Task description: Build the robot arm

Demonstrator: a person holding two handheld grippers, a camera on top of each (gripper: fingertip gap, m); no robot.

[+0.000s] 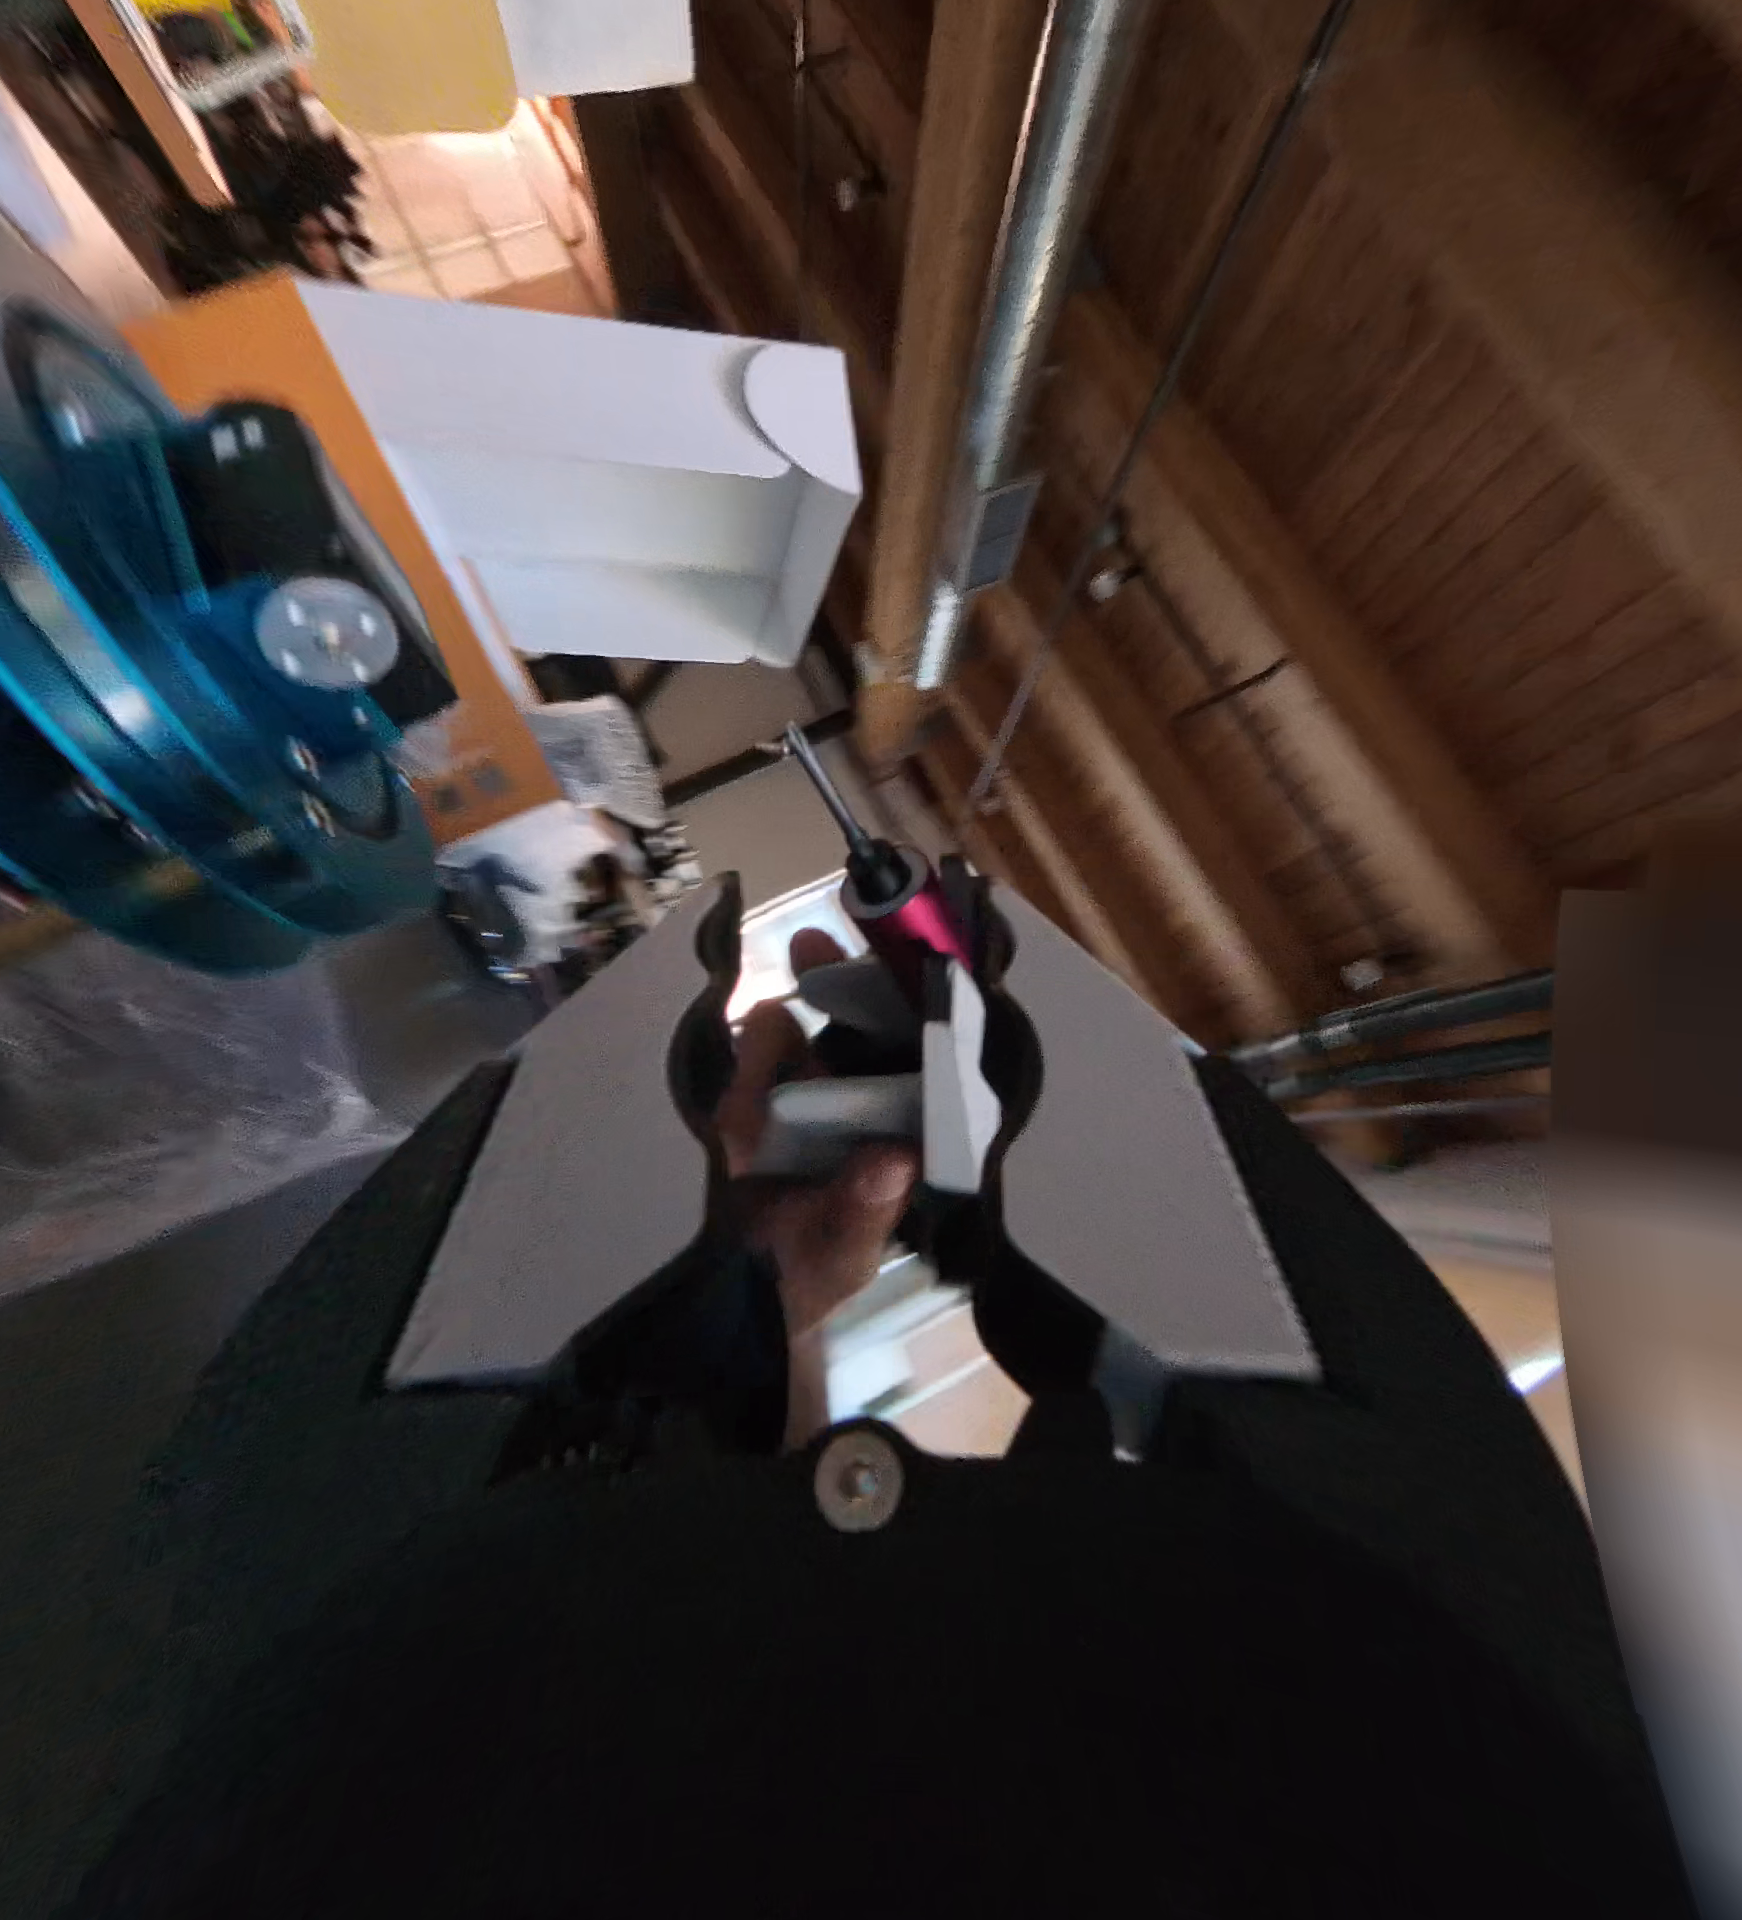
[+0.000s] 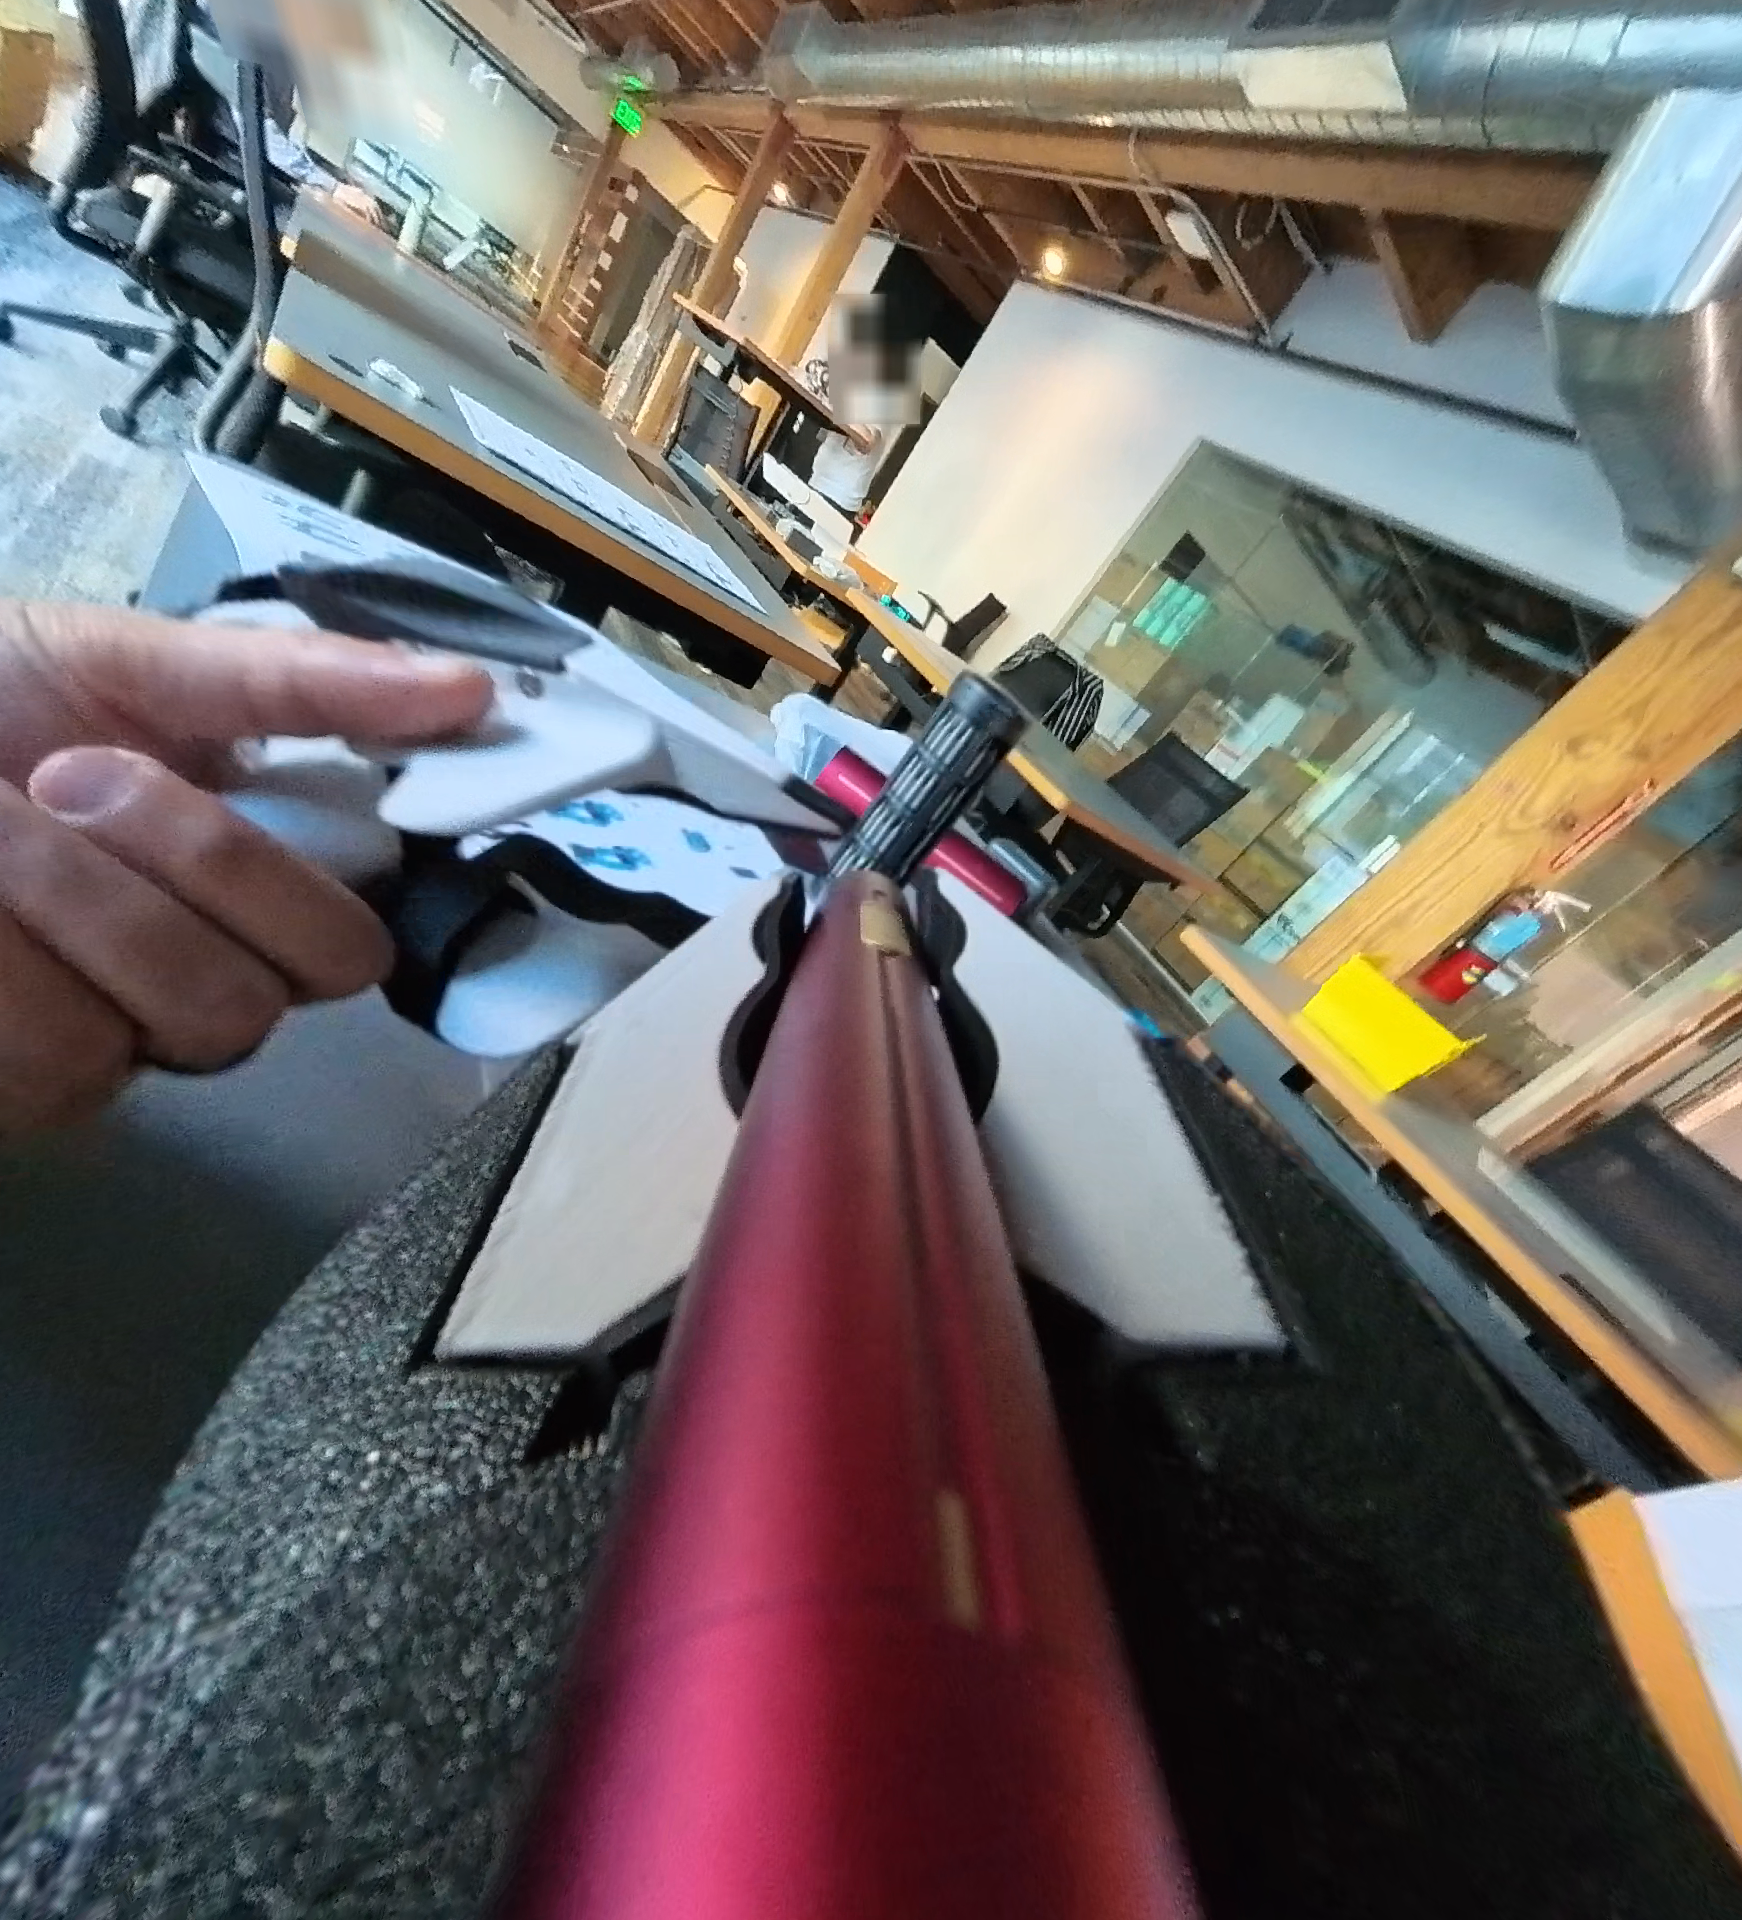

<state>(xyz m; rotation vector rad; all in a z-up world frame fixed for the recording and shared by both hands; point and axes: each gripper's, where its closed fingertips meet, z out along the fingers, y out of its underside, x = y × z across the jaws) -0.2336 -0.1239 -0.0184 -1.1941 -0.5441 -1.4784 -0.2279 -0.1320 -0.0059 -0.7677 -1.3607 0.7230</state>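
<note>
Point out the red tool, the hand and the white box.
red tool (image 2: 846, 1351), right wrist view, mid-shaft.
hand (image 2: 119, 831), right wrist view, on the fingers.
white box (image 1: 618, 499), left wrist view, its open inside.

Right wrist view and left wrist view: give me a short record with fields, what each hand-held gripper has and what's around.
right hand-held gripper: shut on a red tool with a black knurled end
left hand-held gripper: jaws apart; red-handled screwdriver at one fingertip
hand: grips a white handle
nearby: white box, yellow bin
</note>
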